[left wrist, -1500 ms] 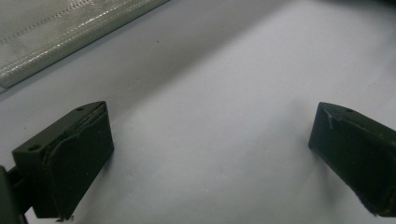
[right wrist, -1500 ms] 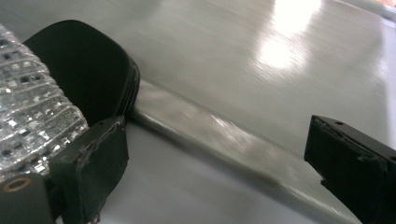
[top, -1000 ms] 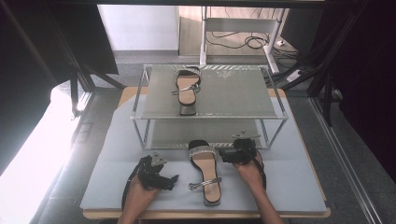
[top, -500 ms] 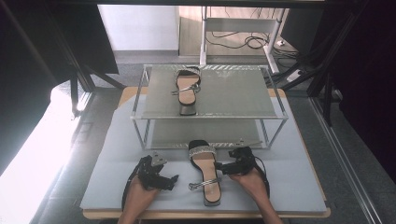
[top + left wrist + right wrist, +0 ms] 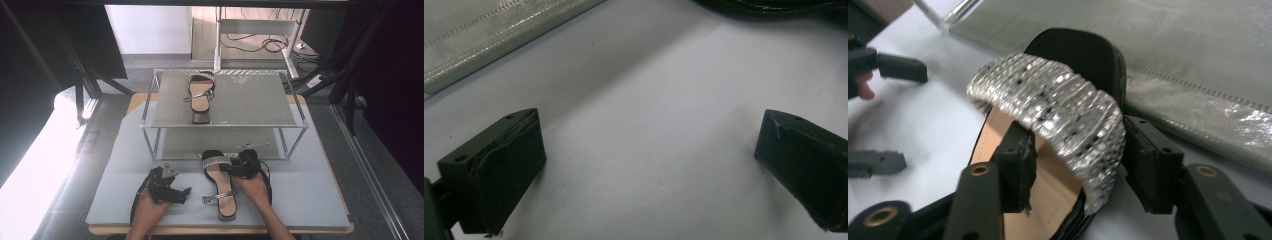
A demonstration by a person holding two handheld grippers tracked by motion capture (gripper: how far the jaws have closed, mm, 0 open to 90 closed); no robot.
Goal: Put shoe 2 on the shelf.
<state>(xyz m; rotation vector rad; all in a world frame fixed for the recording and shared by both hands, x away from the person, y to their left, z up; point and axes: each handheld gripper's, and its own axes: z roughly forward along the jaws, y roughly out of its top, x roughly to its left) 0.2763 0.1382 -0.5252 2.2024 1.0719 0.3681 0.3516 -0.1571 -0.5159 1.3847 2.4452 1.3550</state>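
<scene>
At the near left of the pale grey table mat (image 5: 310,200), the left gripper (image 5: 172,192), held in a hand (image 5: 150,215) and resting low over bare mat, jaws set wide apart with nothing between them. Just to its right, a black flat sandal with a tan insole and a glittering silver band across the toe (image 5: 220,185), lying sole-down on the mat in front of the shelf rack; long axis running near to far, toe end pointing away toward the rack, heel end toward the near table edge, a thin silver ankle strap (image 5: 218,196) crossing it at mid-length. Over the right side of that toe band, the right gripper (image 5: 235,167), gripped by the other hand (image 5: 255,187); one jaw tucked under the silver band (image 5: 1058,115) on the insole, the other outside the band's edge, closing on the band but contact not clear enough to tell a firm clamp. Beyond, a two-tier metal-framed rack with grey mesh shelves (image 5: 250,107), its lower shelf edge lying just past the sandal's toe. On the top shelf, left of centre, a second matching black sandal (image 5: 200,95), also lying lengthwise near to far.
</scene>
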